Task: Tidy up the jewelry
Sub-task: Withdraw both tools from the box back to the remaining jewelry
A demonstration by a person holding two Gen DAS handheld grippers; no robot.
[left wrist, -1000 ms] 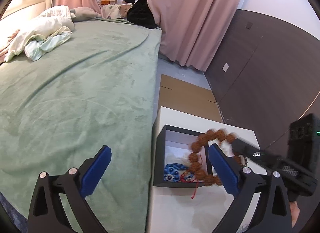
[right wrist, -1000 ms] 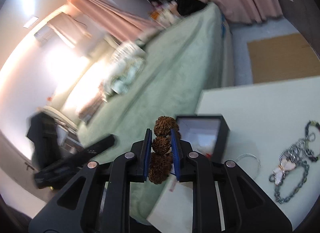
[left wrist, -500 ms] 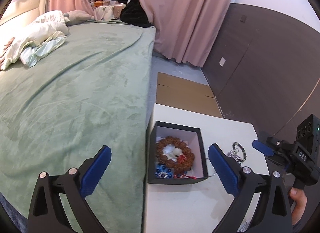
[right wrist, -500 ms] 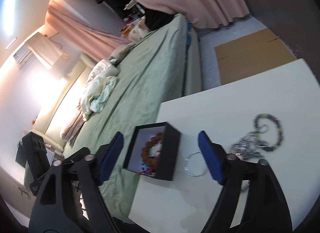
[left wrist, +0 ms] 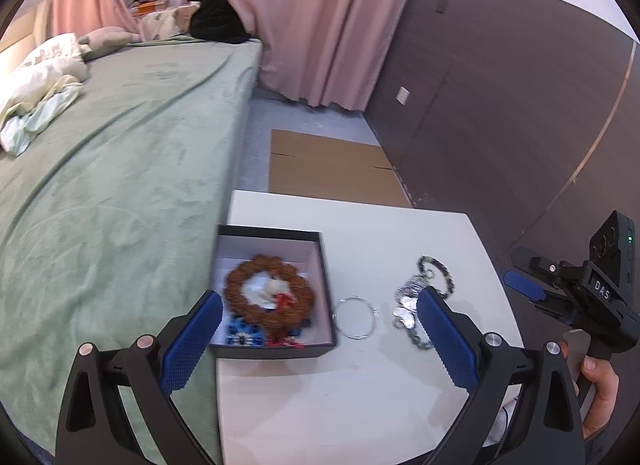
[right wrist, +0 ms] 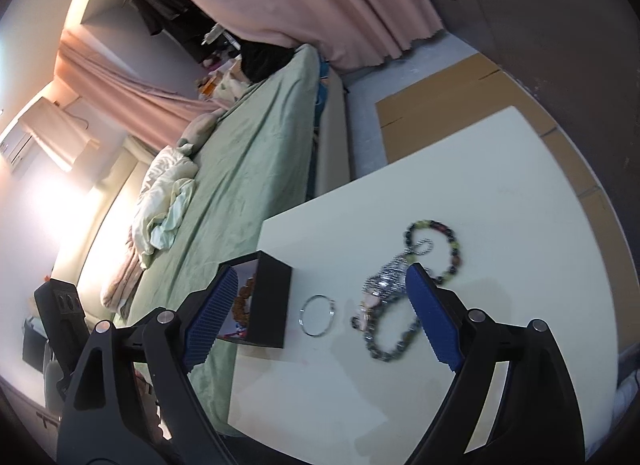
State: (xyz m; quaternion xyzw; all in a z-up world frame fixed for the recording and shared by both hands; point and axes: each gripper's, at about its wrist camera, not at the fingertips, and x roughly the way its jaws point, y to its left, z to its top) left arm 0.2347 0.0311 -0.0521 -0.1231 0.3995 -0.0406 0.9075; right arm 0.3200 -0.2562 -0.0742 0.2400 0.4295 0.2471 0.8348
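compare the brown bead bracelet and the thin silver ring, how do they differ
The brown bead bracelet is thick and knobbly; the thin silver ring is plain wire. The bracelet lies inside the black box; the ring lies on the white table just beside it. Both are flat loops, untouched by either gripper.

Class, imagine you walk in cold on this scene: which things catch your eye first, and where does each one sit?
The black box at the white table's left edge draws the eye, with the brown bead bracelet lying inside. Right of it on the table lie a thin silver bangle and a tangle of silver chains. The green bed fills the left.
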